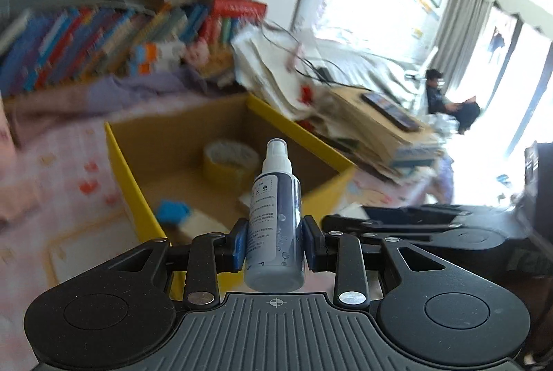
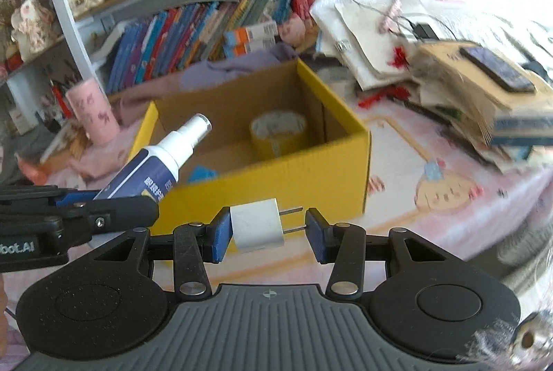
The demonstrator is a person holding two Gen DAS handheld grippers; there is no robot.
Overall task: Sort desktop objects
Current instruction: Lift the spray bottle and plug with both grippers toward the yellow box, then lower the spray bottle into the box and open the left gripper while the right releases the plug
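My left gripper [image 1: 274, 241] is shut on a small dark-blue spray bottle [image 1: 274, 225] with a white nozzle, held over the near edge of the yellow cardboard box [image 1: 124, 163]. The bottle also shows in the right wrist view [image 2: 162, 160], tilted toward the box [image 2: 311, 177]. My right gripper [image 2: 266, 229] holds a white plug adapter [image 2: 257, 225] between its blue pads, prongs pointing right, just in front of the box. Inside the box lie a roll of yellow tape [image 2: 278, 132] and a blue object [image 2: 204, 173].
A bookshelf [image 2: 193, 35] packed with books stands behind the box. A pink cup [image 2: 92, 115] is left of the box. A pile of paper bags and books with a phone [image 2: 497, 68] on top lies to the right. A pink patterned cloth [image 2: 432, 198] covers the desk.
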